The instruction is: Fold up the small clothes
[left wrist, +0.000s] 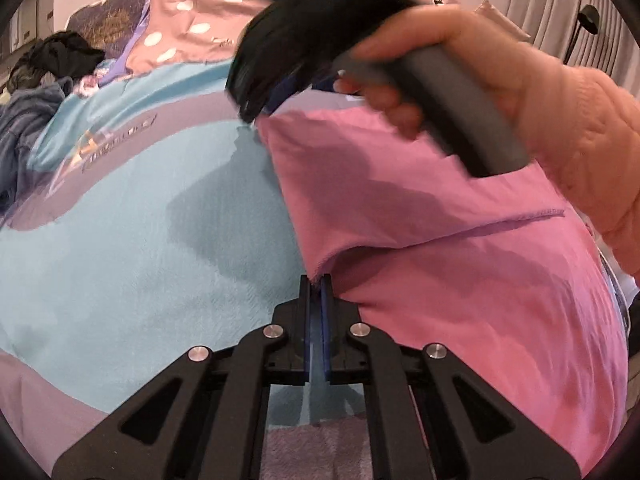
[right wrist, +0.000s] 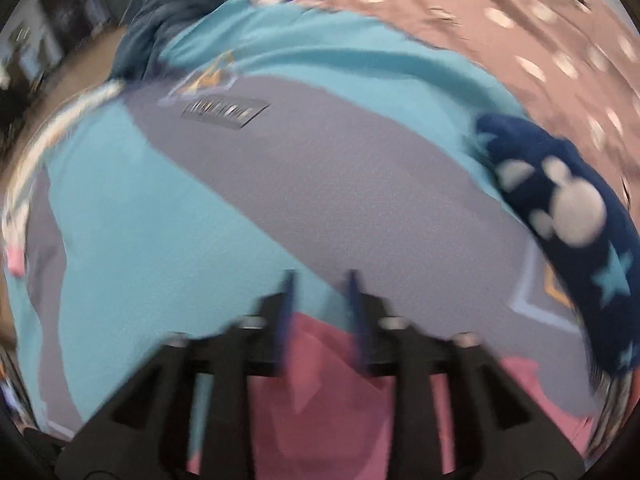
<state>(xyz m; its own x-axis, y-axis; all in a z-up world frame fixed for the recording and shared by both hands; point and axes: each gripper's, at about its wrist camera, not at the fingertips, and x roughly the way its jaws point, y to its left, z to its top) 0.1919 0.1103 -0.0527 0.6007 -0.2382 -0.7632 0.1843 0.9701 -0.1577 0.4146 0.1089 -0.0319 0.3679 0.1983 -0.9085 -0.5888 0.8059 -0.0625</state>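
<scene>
Closest in the left wrist view, the left gripper [left wrist: 316, 282] has its fingers [left wrist: 327, 300] pressed together on a folded edge of the pink garment [left wrist: 460, 280], which lies spread over the right side of the bed and has its upper layer turned over in a fold. Just beyond, the person's right hand [left wrist: 420, 60] in a peach sleeve [left wrist: 588, 152] holds the right gripper [right wrist: 320, 280] above the far edge of the garment — its fingers [right wrist: 287, 292] stand apart with nothing between them, the pink cloth showing below and behind them. Under everything lies a turquoise and grey blanket [left wrist: 140, 240]. Farther off, a navy cloth with white mouse shapes and stars [right wrist: 560, 200] sits to the right, then a brown spotted cover [right wrist: 500, 20], and a heap of dark clothes [left wrist: 60, 56] at the far left.
</scene>
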